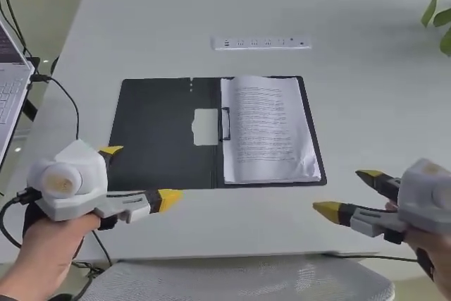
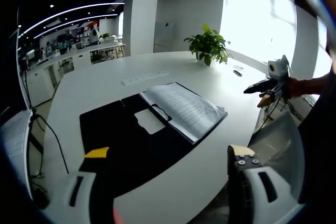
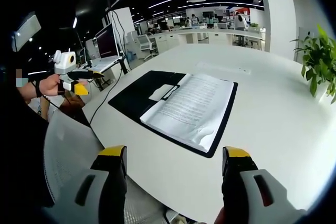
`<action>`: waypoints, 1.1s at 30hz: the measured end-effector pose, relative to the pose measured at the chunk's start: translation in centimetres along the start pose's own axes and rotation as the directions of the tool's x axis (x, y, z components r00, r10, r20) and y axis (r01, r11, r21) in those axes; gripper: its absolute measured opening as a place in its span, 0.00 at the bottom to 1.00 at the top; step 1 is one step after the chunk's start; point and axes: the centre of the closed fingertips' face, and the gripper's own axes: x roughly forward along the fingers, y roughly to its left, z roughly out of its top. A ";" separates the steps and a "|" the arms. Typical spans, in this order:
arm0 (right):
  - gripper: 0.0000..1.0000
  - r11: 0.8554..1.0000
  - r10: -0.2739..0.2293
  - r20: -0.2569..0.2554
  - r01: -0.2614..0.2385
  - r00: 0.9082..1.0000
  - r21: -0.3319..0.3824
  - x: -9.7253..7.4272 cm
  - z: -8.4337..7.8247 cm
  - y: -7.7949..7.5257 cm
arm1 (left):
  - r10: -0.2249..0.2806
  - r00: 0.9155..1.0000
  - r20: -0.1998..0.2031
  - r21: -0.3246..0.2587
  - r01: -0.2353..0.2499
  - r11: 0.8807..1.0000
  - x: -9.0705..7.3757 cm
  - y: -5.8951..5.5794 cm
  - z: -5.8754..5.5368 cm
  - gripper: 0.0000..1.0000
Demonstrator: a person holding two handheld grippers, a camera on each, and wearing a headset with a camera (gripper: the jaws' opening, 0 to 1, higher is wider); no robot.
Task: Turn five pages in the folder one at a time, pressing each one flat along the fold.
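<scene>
Black folder (image 1: 162, 132) is seen lying open on the white table (image 1: 366, 96), close to the near edge. Its bare left cover carries a pale card (image 1: 205, 125) just beside the clip (image 1: 225, 123) at the spine. The stack of printed pages (image 1: 268, 128) is laid on the right half, with the lower sheet edges slightly fanned.

The left gripper (image 1: 139, 174) is held in a hand (image 1: 42, 244) at the lower left of the head view. Its yellow-tipped jaws are spread wide with nothing between them; one tip is placed over the folder's near left corner and the other over bare table in front of it. Whether that tip touches the cover cannot be told.

The right gripper (image 1: 347, 192) is held at the lower right, its jaws likewise parted and empty. It is set near the folder's right corner but apart from it, and the pages are touched by neither tool.

A power strip (image 1: 261, 43) is seen beyond the folder. A laptop (image 1: 10, 82) is placed at the table's left edge, and a dark cable (image 1: 67, 100) is run from beside it. Leaves of a plant (image 1: 437, 5) are seen at the far right, and a grey mesh chair (image 1: 239, 280) is drawn up at the near edge.
</scene>
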 end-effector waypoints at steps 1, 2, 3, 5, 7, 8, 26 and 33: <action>0.73 1.000 -0.001 -0.001 0.001 1.000 -0.001 0.0 0.0 0.0 | -0.006 1.000 0.001 0.005 0.006 1.000 0.2 -0.1 0.2 0.90; 0.73 1.000 0.000 -0.001 0.000 1.000 -0.001 0.0 0.0 0.0 | -0.010 1.000 0.000 0.012 0.010 1.000 0.4 -0.2 0.3 0.90; 0.74 1.000 0.000 -0.001 0.000 1.000 -0.001 0.1 0.0 0.0 | -0.013 1.000 0.000 0.014 0.013 1.000 0.5 -0.2 0.4 0.90; 0.74 1.000 0.001 -0.002 -0.001 1.000 -0.001 0.1 0.1 0.0 | -0.025 1.000 0.002 0.020 0.025 0.999 0.9 -0.4 0.8 0.90; 0.74 1.000 -0.002 -0.003 0.002 1.000 0.000 0.1 0.1 -0.1 | -0.038 0.999 0.002 0.031 0.038 0.999 1.4 -0.6 1.2 0.90; 0.74 1.000 -0.003 -0.001 0.003 1.000 0.003 0.1 0.2 -0.1 | -0.045 0.999 0.002 0.037 0.044 0.998 1.7 -0.7 1.4 0.90; 0.72 1.000 -0.009 0.008 0.009 1.000 0.028 0.0 0.1 -0.1 | -0.167 0.986 -0.017 0.115 0.168 0.979 7.4 -4.3 4.2 0.88; 0.71 0.999 -0.010 0.008 0.010 1.000 0.032 0.0 0.2 -0.3 | -0.224 0.974 -0.025 0.142 0.225 0.964 10.2 -6.1 5.5 0.87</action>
